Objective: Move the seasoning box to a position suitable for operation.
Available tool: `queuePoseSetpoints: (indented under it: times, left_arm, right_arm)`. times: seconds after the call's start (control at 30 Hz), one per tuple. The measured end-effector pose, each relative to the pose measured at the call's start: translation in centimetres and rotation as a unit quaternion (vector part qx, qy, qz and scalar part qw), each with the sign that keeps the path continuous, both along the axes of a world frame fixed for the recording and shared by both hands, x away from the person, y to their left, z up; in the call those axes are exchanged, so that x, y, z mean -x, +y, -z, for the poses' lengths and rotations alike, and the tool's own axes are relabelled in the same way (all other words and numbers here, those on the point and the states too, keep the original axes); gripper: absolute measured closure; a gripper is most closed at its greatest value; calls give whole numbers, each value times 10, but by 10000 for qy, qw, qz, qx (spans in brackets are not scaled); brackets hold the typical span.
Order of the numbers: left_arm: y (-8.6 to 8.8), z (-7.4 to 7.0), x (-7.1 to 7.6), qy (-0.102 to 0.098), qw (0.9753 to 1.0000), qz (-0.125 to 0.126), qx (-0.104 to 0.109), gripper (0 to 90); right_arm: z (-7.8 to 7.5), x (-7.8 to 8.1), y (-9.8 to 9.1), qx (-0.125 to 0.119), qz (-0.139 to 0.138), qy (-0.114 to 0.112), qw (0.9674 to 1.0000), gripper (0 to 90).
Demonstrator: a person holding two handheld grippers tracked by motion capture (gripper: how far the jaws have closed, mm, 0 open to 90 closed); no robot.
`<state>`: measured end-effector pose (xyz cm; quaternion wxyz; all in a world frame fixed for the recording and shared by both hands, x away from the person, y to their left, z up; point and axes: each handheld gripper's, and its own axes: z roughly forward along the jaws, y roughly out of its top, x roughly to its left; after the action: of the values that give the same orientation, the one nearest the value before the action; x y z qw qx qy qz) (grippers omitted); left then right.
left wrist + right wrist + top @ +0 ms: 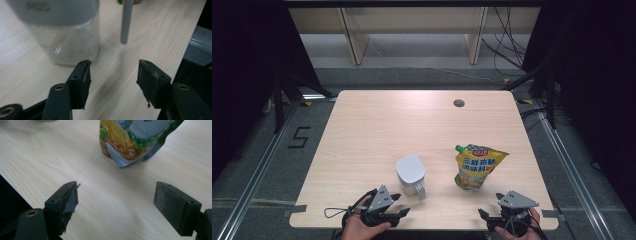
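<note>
A clear jug (pixel 411 175) with a white lid and a side handle stands near the front middle of the wooden table (pixel 377 125). A yellow spout pouch (pixel 477 167) with a green cap lies to its right. My left gripper (pixel 401 205) sits just in front of the jug, open and holding nothing. In the left gripper view the jug (pixel 67 37) is close ahead at the left, its handle (pixel 126 22) beyond the gap between the jaws of the left gripper (pixel 113 72). My right gripper (pixel 490 206) is open in front of the pouch (pixel 130 140), its jaws (pixel 116 195) wide apart over bare wood.
A round cable hole (pixel 458 103) is set in the table's far right part. The front table edge runs just under both grippers. Wooden shelving and cables stand beyond the far edge. A "5" (pixel 300 137) is marked on the floor at the left.
</note>
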<state>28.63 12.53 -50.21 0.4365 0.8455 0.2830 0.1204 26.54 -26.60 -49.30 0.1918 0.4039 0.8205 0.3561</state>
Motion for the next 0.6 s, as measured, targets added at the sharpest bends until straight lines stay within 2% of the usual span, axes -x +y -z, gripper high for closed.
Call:
queuePoseSetpoints:
  times: [0.03, 0.07, 0.1, 0.17, 0.27, 0.3, 0.33, 0.37, 0.4, 0.43, 0.47, 0.5, 0.53, 0.57, 0.6]
  left_arm:
    - [-8, -1, 1, 56, 9999, 56, 101, 481]
    - [-8, -1, 1, 56, 9999, 56, 101, 493]
    - [-17, -1, 2, -36, 9999, 113, 73, 509]
    - [-22, -1, 0, -96, 9998, 157, 38, 535]
    - [-28, 0, -2, 15, 9999, 132, 38, 575]
    - [-34, 1, -5, -109, 9998, 158, 9, 586]
    - [-35, 0, -11, -360, 9988, 319, -122, 597]
    - [-35, 0, -11, -360, 9988, 319, -122, 611]
    - [-36, -2, -15, -495, 9967, 559, -319, 611]
    - [-41, -1, -15, -539, 9975, 354, -285, 635]
    - [-41, -1, -15, -539, 9975, 354, -285, 648]
    - [-44, 0, -16, -385, 9983, 381, -227, 663]
    - [-41, -3, -25, -1000, 9904, 667, -679, 679]
    - [-41, -3, -25, -1000, 9904, 667, -679, 696]
    - [-45, 2, -16, -357, 9987, 200, -308, 720]
  right_arm:
    - [0, 0, 0, -9, 18, 21, 10000, 208]
    - [0, 0, 0, -10, 16, 23, 10000, 207]
    - [1, 0, 1, -8, 24, 24, 10000, 207]
    - [0, 0, 1, -3, 5, 50, 10000, 205]
    - [0, 0, 1, -12, -43, 15, 10000, 204]
    - [0, 0, 1, 30, -97, 29, 9999, 204]
    - [0, 0, 2, -5, -70, 66, 10000, 204]
    - [0, 0, 2, -10, -78, 76, 9999, 204]
    - [0, 0, 2, -10, -78, 76, 9999, 204]
    - [0, 1, 2, -10, -78, 82, 9999, 203]
    - [0, 1, 2, -10, -78, 82, 9999, 203]
    - [0, 1, 2, -18, -100, 102, 9999, 202]
    - [0, 0, 2, 3, -131, 35, 9999, 202]
    - [0, 0, 2, 3, -131, 35, 9999, 202]
    - [0, 0, 2, -20, -113, 57, 9999, 202]
